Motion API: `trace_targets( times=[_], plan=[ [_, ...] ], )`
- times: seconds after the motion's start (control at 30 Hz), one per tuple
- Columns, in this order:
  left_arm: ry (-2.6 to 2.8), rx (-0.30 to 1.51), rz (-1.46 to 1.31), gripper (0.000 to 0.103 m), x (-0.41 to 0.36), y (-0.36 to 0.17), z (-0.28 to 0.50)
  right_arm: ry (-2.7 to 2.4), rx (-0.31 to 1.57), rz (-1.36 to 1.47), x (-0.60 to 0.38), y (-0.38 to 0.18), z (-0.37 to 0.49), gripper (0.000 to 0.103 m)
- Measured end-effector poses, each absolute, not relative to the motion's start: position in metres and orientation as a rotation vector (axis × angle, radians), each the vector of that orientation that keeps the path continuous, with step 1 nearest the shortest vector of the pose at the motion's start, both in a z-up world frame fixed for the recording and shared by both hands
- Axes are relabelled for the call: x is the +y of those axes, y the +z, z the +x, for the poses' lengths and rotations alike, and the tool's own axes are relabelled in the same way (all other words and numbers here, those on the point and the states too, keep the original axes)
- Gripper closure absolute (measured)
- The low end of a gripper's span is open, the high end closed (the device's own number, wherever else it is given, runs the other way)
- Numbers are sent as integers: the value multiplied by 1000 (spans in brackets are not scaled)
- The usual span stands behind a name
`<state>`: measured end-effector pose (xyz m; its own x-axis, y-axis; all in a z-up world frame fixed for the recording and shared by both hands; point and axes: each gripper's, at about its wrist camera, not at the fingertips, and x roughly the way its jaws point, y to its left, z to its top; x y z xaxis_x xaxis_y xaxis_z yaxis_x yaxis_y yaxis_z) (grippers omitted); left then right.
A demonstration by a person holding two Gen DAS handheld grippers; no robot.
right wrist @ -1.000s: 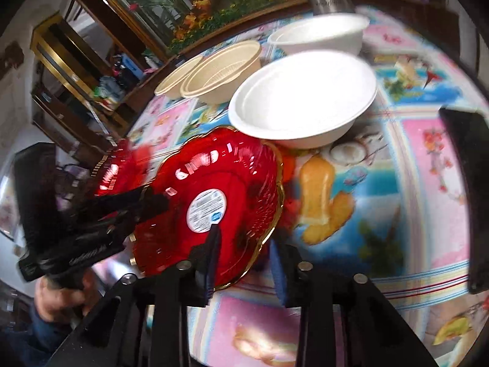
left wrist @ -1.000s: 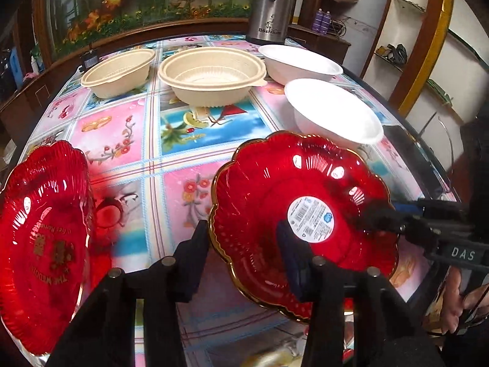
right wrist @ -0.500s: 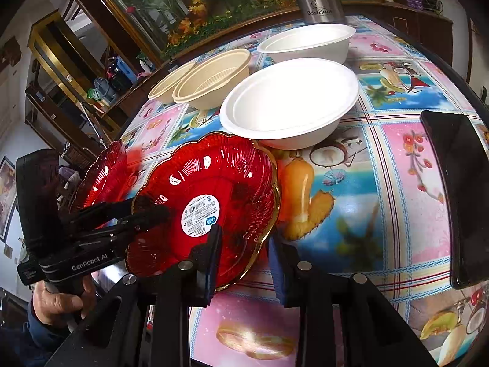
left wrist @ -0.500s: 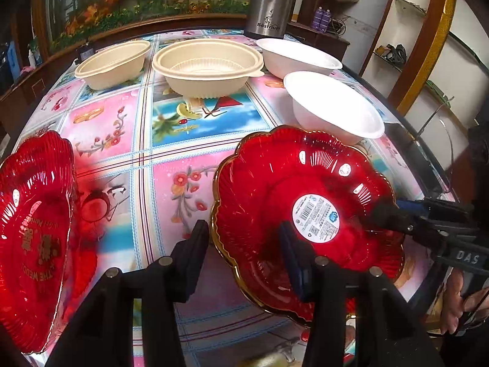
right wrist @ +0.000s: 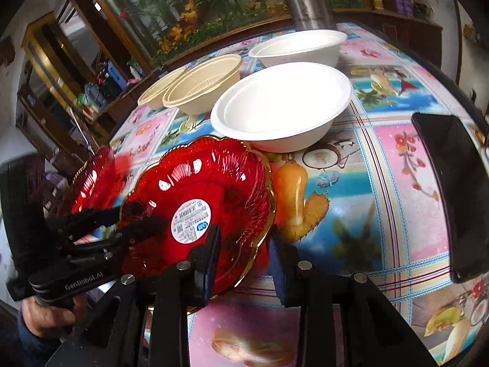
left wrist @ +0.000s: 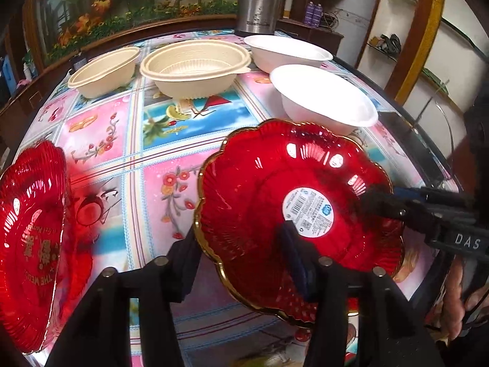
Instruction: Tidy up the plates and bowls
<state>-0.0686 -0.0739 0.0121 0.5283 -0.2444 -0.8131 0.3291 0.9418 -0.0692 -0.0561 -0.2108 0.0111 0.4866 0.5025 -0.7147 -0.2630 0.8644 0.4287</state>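
A red plate (left wrist: 275,183) with a gold rim and a white sticker hangs tilted over the near table edge. My right gripper (right wrist: 244,257) is shut on its rim, and in the left wrist view its tips (left wrist: 366,202) clamp the plate's right side. My left gripper (left wrist: 241,260) straddles the opposite rim; its jaws are opening and the outer finger (left wrist: 186,263) stands off the rim. A second red plate (left wrist: 30,229) lies at the far left. Two beige bowls (left wrist: 104,70) (left wrist: 192,70) and two white bowls (left wrist: 287,52) (left wrist: 324,98) stand further back.
A steel flask (left wrist: 259,0) stands at the table's far edge behind the bowls. A black phone (right wrist: 452,189) lies on the flowered tablecloth (right wrist: 382,202) to the right. The near white bowl (right wrist: 281,110) almost touches the held plate. Wooden shelves ring the table.
My left gripper's fingers have spread apart around the plate's rim. The right gripper keeps its grip, and the plate has barely moved.
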Motion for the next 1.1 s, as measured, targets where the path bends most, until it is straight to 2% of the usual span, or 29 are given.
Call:
trace_targets(
  times=[0.1,0.23,0.3,0.37,0.43,0.87,1.0,1.1],
  plan=[
    [-349,956,105,47,-75,12,-69,465,963,230,-205,14,-57,70],
    [-351,956,104,47,-73,12,-69,454,948,185,-196,15,-61,61],
    [-346,955,118,46,-75,12,-69,464,945,169,-191,16,-62,51],
    [-347,955,115,46,-75,12,-69,462,946,165,-189,16,-63,26],
    [-348,954,114,46,-76,12,-70,461,948,149,-187,16,-65,16],
    [-348,954,111,46,-77,12,-69,366,954,192,-218,30,-63,14],
    [-349,954,110,46,-76,12,-68,437,903,274,-229,42,-66,14],
    [-348,954,110,46,-76,12,-68,420,832,196,-223,52,-75,14]
  ],
)
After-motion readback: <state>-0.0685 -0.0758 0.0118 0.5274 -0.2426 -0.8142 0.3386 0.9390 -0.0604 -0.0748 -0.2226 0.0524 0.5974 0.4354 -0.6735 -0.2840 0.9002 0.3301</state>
